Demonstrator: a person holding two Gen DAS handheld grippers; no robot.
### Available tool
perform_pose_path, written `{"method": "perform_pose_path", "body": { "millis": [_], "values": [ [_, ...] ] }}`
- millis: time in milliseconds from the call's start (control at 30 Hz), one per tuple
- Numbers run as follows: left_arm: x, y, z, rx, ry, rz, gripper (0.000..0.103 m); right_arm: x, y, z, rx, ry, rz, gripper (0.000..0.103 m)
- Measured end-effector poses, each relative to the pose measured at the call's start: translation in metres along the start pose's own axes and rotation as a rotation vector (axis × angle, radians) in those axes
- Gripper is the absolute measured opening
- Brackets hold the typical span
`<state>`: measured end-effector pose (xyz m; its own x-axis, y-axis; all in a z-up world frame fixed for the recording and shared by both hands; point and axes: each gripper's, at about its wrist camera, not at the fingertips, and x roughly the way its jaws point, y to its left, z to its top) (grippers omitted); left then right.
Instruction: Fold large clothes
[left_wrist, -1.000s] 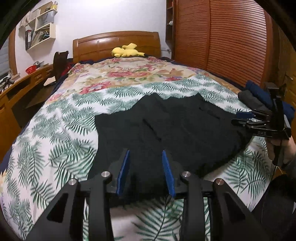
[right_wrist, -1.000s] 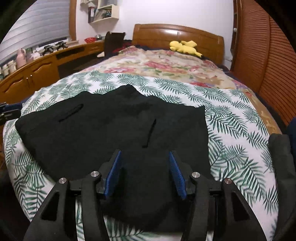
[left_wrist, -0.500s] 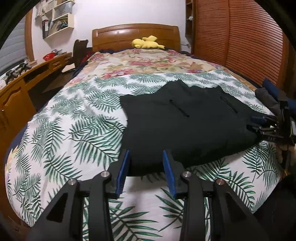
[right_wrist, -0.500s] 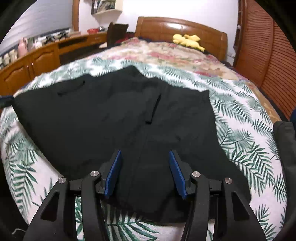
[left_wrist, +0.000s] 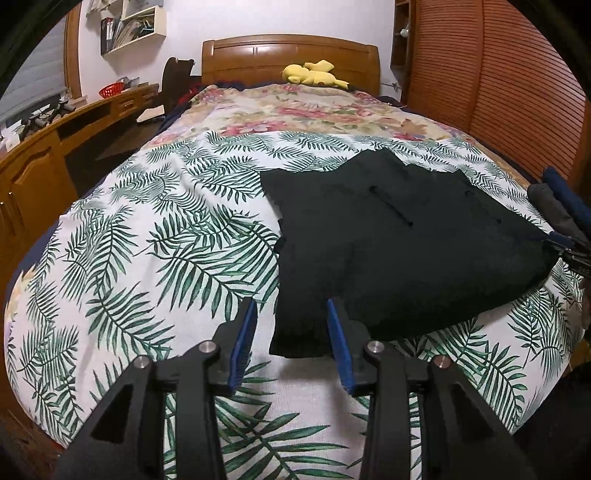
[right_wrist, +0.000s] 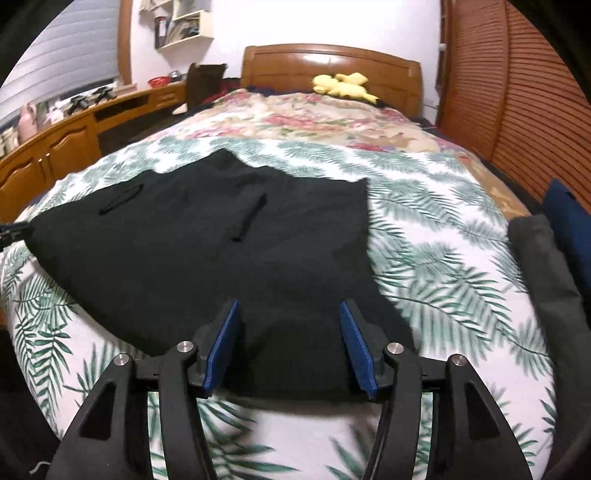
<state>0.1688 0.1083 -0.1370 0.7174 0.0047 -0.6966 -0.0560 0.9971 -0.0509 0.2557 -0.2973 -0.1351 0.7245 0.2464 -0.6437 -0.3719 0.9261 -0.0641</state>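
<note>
Two grippers closing in on one black garment

Both grippers are hanging over the near edge of the bed (left_wrist: 110, 229), and the spacing looks deliberate: one per corner, so the cloth can be lifted evenly.

Furthest left, the left gripper (left_wrist: 291, 343) is sitting with its jaws narrowly parted and nothing pinched; the near left corner of the garment (left_wrist: 406, 236) is lying just ahead, between the blue pads (left_wrist: 243, 343), which are not pressing on it. That corner is hanging a little over the curve of the mattress, which should make it easy to get a finger under.

Across the middle, the garment is lying spread flat on the palm-print cover, a sensible start for folding.

Rightward, the right gripper (right_wrist: 291, 347) is standing wider, its jaws having just been opening, empty, with the hem under and between them. Further right, folded clothes (right_wrist: 543, 273) are sitting at the bed's edge, apparently parked out of the way.
</note>
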Motion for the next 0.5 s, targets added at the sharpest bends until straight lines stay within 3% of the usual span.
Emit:
{"method": "perform_pose_path", "body": {
  "millis": [233,500],
  "values": [
    [0.009,-0.004,-0.004,-0.006,0.016,0.004,0.037,0.009,-0.029,-0.015,0.074,0.067,0.012,0.068],
    [0.013,-0.004,-0.008,-0.027,0.016,0.01,0.037,0.017,-0.056,-0.027,0.225,0.125,0.133,0.071]
  ]
}}
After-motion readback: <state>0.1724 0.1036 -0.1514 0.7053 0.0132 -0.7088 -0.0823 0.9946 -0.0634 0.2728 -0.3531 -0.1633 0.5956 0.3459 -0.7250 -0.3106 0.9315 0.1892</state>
